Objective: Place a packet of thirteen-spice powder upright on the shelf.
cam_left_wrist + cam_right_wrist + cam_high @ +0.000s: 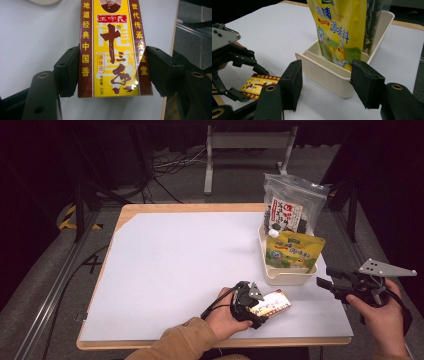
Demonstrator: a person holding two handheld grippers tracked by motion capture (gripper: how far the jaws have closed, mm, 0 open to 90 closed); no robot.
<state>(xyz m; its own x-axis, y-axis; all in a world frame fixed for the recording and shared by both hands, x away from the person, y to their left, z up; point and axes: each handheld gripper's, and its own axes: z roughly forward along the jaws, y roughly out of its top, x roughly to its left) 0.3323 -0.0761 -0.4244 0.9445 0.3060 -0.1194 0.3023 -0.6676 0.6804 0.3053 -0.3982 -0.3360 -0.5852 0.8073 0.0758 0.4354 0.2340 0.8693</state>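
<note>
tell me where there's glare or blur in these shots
Left gripper view: glare patch low on the seasoning box, print sharp. Right gripper view: the yellow pouch is sharp, the near jaws soft. High view: white table sheet bright, surroundings very dark.

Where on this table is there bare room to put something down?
The white sheet left of the cream bin and beyond the spice box is bare. It is crowded at the right edge, where the bin holds two pouches.

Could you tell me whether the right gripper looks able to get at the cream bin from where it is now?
Probably yes: the right gripper hovers just beside the cream bin, its fingers open toward the near corner, with bare table between them.
</note>
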